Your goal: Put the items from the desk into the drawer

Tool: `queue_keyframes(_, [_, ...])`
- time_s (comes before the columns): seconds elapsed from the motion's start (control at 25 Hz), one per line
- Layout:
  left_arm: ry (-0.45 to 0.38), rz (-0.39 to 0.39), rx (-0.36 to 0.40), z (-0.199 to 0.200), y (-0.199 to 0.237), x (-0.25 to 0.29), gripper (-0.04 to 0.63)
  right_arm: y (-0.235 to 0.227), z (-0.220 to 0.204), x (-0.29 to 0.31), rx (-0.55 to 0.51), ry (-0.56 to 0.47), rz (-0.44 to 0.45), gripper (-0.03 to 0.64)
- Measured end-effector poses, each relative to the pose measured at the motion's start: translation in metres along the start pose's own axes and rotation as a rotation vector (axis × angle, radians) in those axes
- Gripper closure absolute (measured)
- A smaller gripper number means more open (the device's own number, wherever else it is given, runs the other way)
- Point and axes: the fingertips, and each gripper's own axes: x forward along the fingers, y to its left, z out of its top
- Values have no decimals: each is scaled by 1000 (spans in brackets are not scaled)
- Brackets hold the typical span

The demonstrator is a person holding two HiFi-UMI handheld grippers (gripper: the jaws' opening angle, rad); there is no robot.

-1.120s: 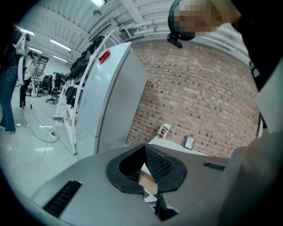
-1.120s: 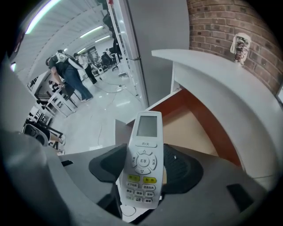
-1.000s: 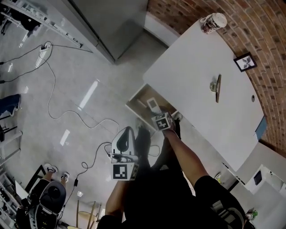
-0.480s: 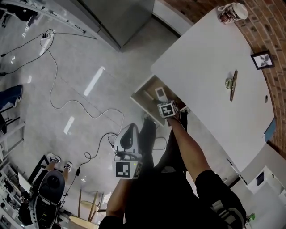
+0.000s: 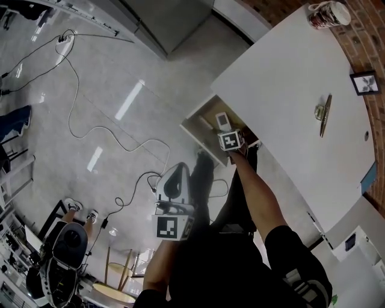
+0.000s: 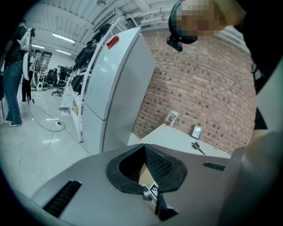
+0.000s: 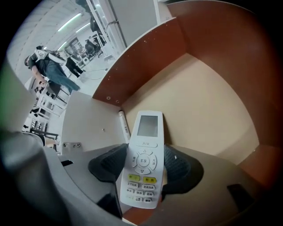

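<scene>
My right gripper is shut on a white remote control, its pads pressing both long sides. It points steeply down into the open wooden drawer under the white desk, and the remote hangs just above the drawer floor. A white pen lies in the drawer's corner. On the desk stand a mug, a small picture frame and a slim pen-like item. My left gripper hangs over the floor left of the drawer, tips together, holding nothing.
Cables trail over the grey floor left of the drawer. A tall grey cabinet stands by the brick wall. The person's legs and shoes are beside the drawer. A chair sits at the lower left.
My right gripper has sunk with the remote into the drawer opening. The left gripper has dropped a little and stays shut.
</scene>
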Motion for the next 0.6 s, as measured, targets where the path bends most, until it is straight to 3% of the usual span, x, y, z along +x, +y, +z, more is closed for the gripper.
queue_keyframes(0.6, [3,0,-12,5,7,-2,601,2,-19,6,28,79,-9,360])
